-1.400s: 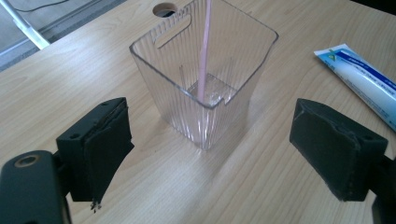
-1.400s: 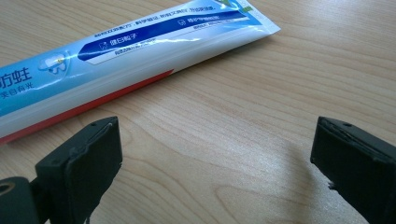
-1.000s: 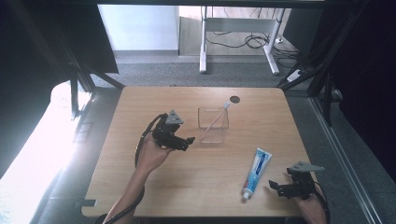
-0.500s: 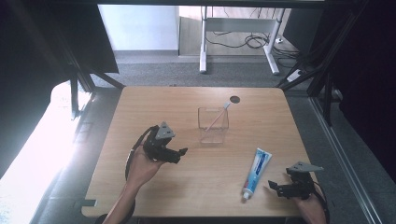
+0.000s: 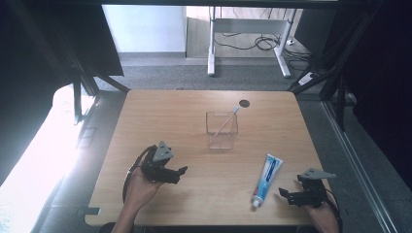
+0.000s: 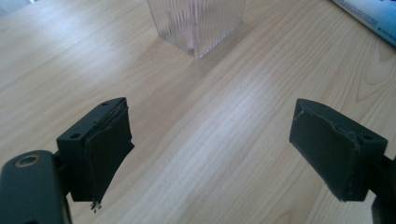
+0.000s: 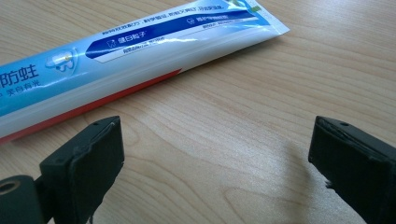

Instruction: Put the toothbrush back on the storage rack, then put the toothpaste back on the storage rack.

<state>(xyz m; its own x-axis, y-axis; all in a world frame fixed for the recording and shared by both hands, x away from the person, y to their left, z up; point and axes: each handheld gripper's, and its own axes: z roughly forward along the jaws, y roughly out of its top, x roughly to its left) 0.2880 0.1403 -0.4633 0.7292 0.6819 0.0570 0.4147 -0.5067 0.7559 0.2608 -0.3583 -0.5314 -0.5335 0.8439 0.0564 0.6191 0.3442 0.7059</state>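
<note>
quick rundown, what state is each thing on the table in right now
left gripper: jaws open, holding nothing, aimed at the clear cup
right gripper: jaws open, holding nothing, beside the toothpaste tube
clear cup: upright, with a toothbrush in it
toothbrush: leaning inside the cup, top end sticking out over the rim
toothpaste tube: lying flat on the table, untouched

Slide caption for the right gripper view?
Open right claw hovering over the wooden table, toothpaste tube lying just ahead.
</note>
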